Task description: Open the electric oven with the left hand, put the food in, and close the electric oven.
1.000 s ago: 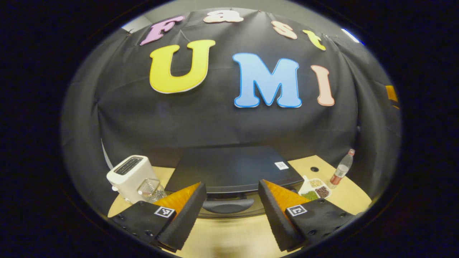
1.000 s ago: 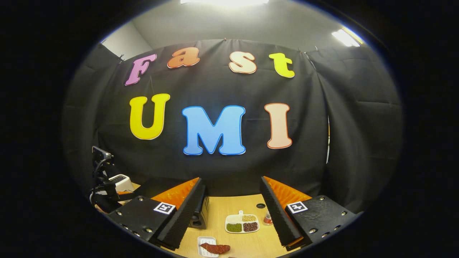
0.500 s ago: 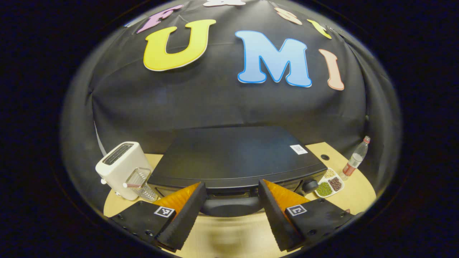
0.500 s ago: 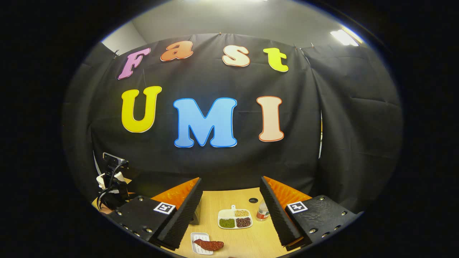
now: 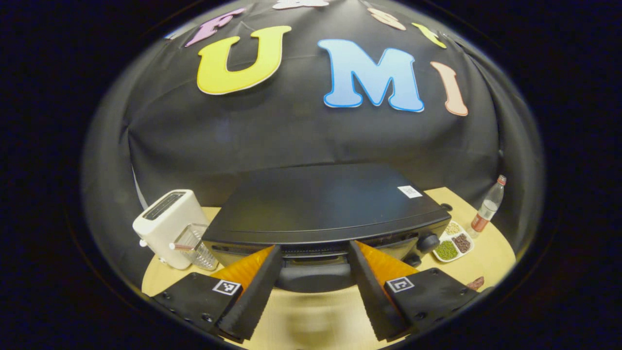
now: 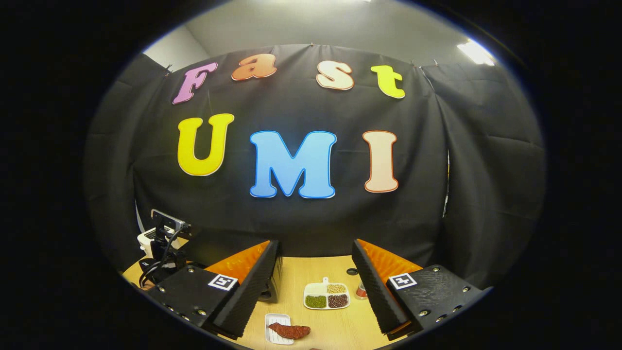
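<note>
While level at the oven handle [image 5: 313, 278], left tongs [image 5: 313, 287] wide (astride it), right tongs [image 6: 313, 291] wide.

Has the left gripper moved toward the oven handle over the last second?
Yes. In the left gripper view the left gripper has come forward and down: the oven looms larger, and its handle now sits between the open fingers.
</note>
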